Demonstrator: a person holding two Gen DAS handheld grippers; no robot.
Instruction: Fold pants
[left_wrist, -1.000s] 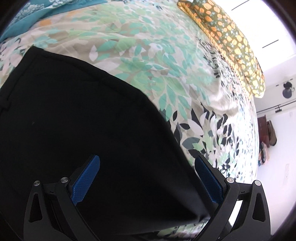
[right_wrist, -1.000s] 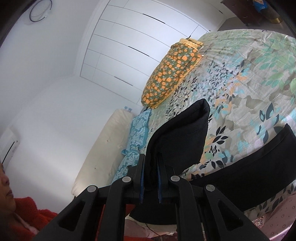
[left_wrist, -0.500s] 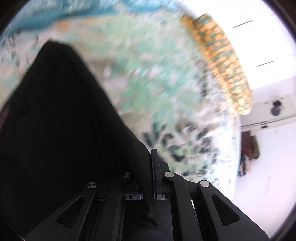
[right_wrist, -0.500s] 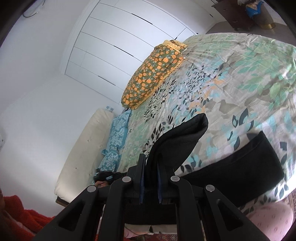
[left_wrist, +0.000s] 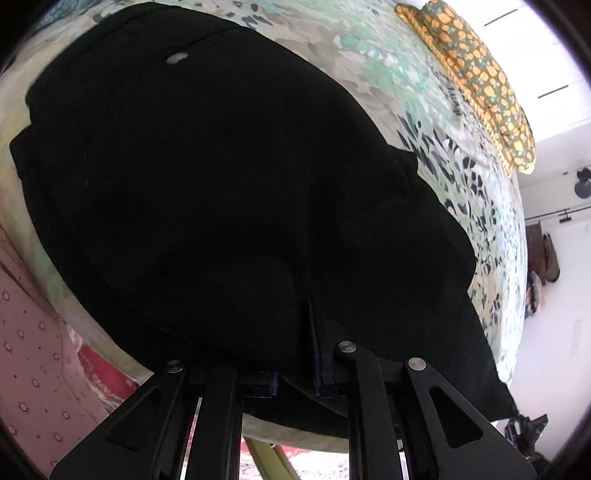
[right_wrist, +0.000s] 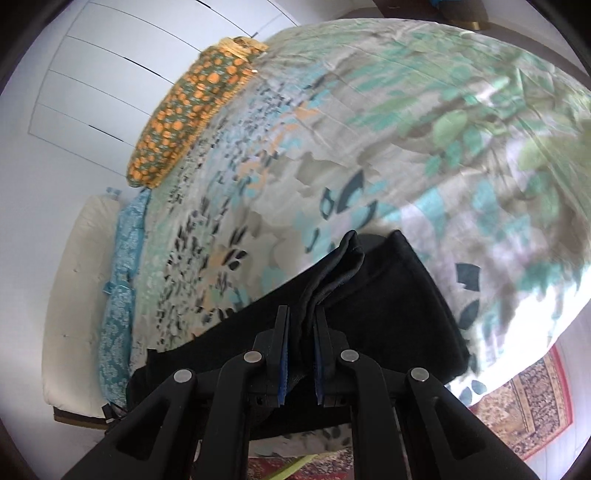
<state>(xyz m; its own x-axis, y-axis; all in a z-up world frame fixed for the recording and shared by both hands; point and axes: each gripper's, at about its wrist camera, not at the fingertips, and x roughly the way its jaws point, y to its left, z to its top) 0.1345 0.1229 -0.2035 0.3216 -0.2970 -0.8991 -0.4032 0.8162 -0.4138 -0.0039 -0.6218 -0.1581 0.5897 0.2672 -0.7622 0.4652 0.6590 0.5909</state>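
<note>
Left hand-held gripper (left_wrist: 295, 354): one second ago its fingers stand wide open over the black cloth; now they are closed down to a narrow gap, and a fold of the pants (left_wrist: 207, 177) is pinched between them at the lower middle of the frame.
Right hand-held gripper (right_wrist: 301, 354): it keeps its fingers closed on a bunched edge of the pants (right_wrist: 388, 295), as before.
Pants: they lie on the bed (right_wrist: 406, 129), filling most of the left view; a pale button (left_wrist: 176, 58) shows at the upper left.
Change: the raised part in the right view now hangs lower, nearer the cover.
Meaning: both ends seem held, so a fold can probably be carried over.
Background: an orange patterned pillow (left_wrist: 476, 77) lies at the upper right.
</note>
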